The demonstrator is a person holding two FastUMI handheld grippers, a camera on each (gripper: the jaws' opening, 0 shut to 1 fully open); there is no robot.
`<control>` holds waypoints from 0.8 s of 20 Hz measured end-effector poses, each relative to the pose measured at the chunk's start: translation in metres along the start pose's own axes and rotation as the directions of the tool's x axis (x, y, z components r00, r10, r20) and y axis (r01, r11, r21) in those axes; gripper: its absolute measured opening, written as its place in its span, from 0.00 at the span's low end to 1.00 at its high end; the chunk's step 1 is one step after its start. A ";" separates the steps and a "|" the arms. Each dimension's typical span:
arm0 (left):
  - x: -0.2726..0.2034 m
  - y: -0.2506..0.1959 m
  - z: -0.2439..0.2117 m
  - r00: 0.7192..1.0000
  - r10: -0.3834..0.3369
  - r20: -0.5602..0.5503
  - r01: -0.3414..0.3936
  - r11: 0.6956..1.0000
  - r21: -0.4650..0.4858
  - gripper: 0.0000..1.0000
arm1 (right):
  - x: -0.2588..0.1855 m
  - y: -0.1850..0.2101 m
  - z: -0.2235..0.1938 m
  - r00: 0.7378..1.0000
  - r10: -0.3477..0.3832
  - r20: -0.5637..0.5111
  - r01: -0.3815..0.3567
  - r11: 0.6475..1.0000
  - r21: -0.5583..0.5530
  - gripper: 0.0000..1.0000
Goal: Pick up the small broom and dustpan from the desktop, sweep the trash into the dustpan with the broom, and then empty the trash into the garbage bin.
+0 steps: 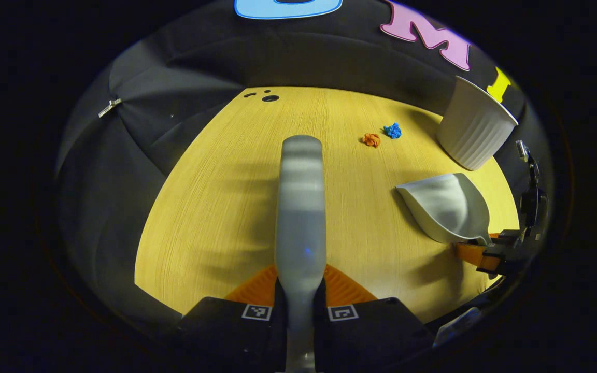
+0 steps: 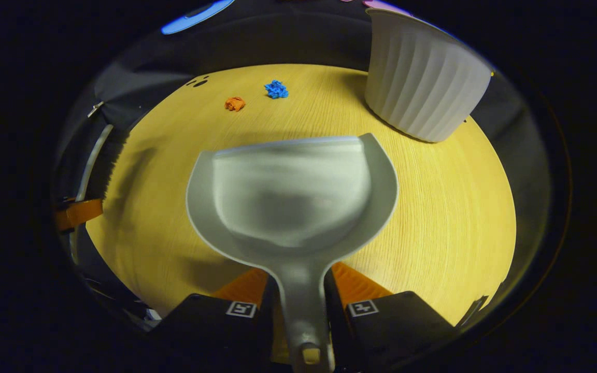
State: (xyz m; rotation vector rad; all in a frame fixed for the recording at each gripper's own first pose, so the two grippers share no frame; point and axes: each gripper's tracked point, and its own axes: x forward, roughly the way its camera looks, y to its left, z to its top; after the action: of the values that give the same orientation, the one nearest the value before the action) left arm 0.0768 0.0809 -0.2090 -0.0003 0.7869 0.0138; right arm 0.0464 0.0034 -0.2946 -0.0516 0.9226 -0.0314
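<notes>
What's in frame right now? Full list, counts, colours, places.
broom: 1, grey, held upright in the left gripper, seen end-on above the desktop
dustpan: 1, grey, handle in the right gripper, empty, mouth facing the trash
orange scrap: 1, orange, crumpled, far side of the desktop
blue scrap: 1, blue, crumpled, beside the orange one, nearer the bin
garbage bin: 1, white, ribbed, far right of the desktop
desktop: 1, light wood, with small dark holes at its far edge
booth wall: black cloth behind the desktop
left gripper: 1, shut on the broom handle
right gripper: 1, shut on the dustpan handle
</notes>
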 end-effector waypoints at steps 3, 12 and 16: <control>0.010 -0.002 0.006 1.000 -0.010 -0.012 0.010 1.000 0.003 0.25 | -0.003 0.002 -0.001 0.999 0.040 -0.010 -0.040 0.999 0.005 0.36; 0.059 -0.009 0.078 0.999 -0.044 -0.021 0.046 0.988 0.150 0.25 | -0.006 -0.004 -0.001 0.994 0.105 -0.007 -0.105 0.994 -0.028 0.36; 0.091 -0.017 0.127 0.998 -0.067 -0.010 0.068 0.967 0.246 0.25 | -0.017 -0.012 0.006 0.994 0.113 0.005 -0.113 0.993 -0.034 0.36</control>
State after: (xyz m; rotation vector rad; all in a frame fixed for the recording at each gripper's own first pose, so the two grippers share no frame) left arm 0.2309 0.0652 -0.1837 0.2089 0.7855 -0.1488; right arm 0.0408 -0.0079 -0.2762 -0.0304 0.9182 0.0891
